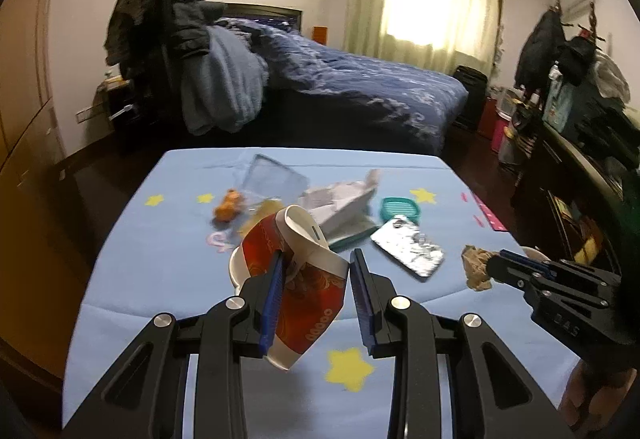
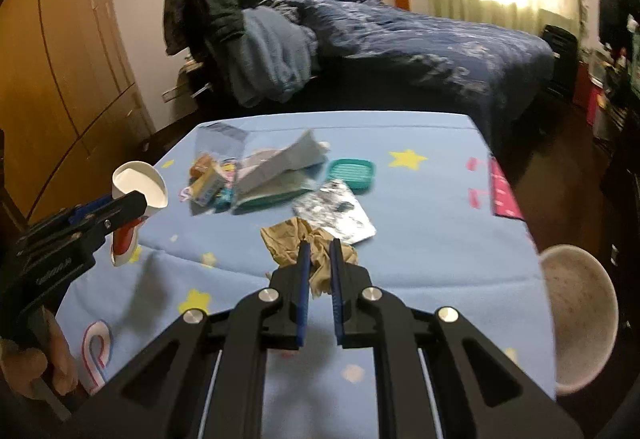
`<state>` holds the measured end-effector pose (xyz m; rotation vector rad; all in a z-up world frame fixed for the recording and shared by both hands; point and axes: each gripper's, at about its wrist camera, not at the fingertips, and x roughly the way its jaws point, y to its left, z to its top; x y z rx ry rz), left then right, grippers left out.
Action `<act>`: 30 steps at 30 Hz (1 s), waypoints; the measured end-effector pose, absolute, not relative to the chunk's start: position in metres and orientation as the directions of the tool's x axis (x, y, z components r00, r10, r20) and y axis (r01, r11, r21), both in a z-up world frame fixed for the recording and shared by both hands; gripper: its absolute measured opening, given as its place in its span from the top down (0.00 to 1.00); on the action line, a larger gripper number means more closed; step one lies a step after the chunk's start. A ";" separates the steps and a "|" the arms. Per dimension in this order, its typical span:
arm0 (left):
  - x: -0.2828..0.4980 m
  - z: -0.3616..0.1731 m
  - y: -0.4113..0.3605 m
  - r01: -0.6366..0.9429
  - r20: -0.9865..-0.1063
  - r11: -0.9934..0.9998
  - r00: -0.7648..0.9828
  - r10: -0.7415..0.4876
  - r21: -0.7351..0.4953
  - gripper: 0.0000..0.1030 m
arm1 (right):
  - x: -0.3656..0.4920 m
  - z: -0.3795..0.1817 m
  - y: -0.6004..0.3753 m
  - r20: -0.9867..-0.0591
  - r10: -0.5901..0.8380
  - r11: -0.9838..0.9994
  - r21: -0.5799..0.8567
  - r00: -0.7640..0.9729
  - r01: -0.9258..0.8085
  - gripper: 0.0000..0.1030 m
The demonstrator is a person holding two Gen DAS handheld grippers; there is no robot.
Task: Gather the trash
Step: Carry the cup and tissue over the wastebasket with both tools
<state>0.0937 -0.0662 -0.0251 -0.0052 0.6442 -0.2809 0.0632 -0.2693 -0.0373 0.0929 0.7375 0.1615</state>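
My left gripper (image 1: 316, 259) is shut on a crushed red and white paper cup (image 1: 298, 279) and holds it above the blue star-print table (image 1: 160, 259). The cup also shows in the right wrist view (image 2: 138, 195), at the left. My right gripper (image 2: 319, 251) is shut on a crumpled brown paper wad (image 2: 292, 239), lifted over the table. The wad shows in the left wrist view (image 1: 474, 265), at the right gripper's tips. More litter lies further back: a silver foil wrapper (image 2: 336, 217), a white and grey carton (image 2: 280, 163) and small orange packets (image 2: 206, 175).
A teal soap dish (image 2: 352, 169) and a clear plastic box (image 1: 276, 179) sit on the table. A white bowl (image 2: 576, 315) stands at the table's right edge. A pink strip (image 2: 504, 195) lies at the right edge. A bed with dark bedding (image 1: 360, 79) stands behind.
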 end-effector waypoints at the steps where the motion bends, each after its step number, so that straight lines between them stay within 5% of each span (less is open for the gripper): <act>1: 0.094 -0.024 -0.072 0.268 -0.592 0.959 0.759 -0.269 -0.092 0.68 | 0.059 -0.037 -0.276 -0.659 0.169 0.985 0.142 0.733 -0.100 0.89; 30: 0.082 -0.016 -0.374 0.784 -0.597 0.615 0.456 -0.660 -0.082 0.68 | -0.027 -0.061 -0.514 -0.634 -0.227 0.906 0.142 0.740 0.399 0.89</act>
